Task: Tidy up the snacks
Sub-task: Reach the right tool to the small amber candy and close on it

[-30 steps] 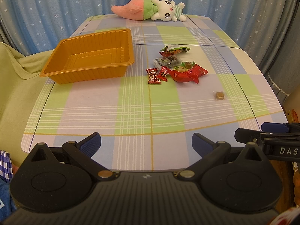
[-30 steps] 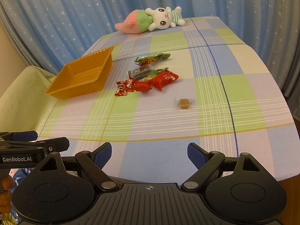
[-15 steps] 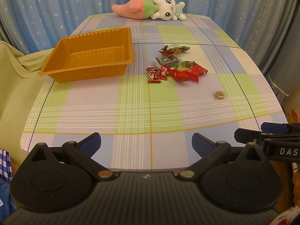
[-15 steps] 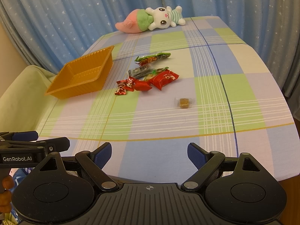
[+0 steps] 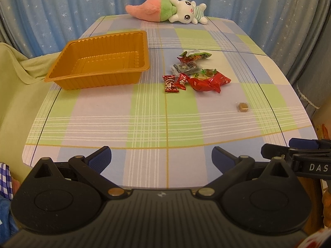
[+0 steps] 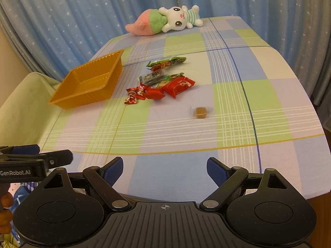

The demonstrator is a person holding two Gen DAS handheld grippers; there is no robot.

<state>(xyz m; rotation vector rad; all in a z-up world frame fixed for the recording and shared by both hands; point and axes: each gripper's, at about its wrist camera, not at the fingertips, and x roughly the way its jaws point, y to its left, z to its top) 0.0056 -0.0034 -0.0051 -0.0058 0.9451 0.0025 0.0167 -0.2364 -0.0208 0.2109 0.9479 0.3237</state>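
An empty orange tray (image 5: 99,62) (image 6: 89,82) stands on the left of the checked table. To its right lies a loose heap of snack packets: red ones (image 5: 209,81) (image 6: 179,85), two small red candies (image 5: 171,82) (image 6: 132,95), a grey packet (image 5: 186,67) (image 6: 152,76) and a green-and-red packet (image 5: 194,55) (image 6: 166,62). One brown wrapped candy (image 5: 243,106) (image 6: 200,111) lies apart, nearer the front. My left gripper (image 5: 161,158) and right gripper (image 6: 164,168) both hang open over the table's front edge, holding nothing, far from the snacks.
A pink, green and white plush toy (image 5: 167,10) (image 6: 165,20) lies at the far edge. Blue starred curtains hang behind. A pale green cloth (image 5: 14,78) covers something left of the table. Each gripper's body shows at the edge of the other's view.
Both grippers have barely shifted; the scene sits slightly lower and closer in the left view. Nothing was grasped or moved.
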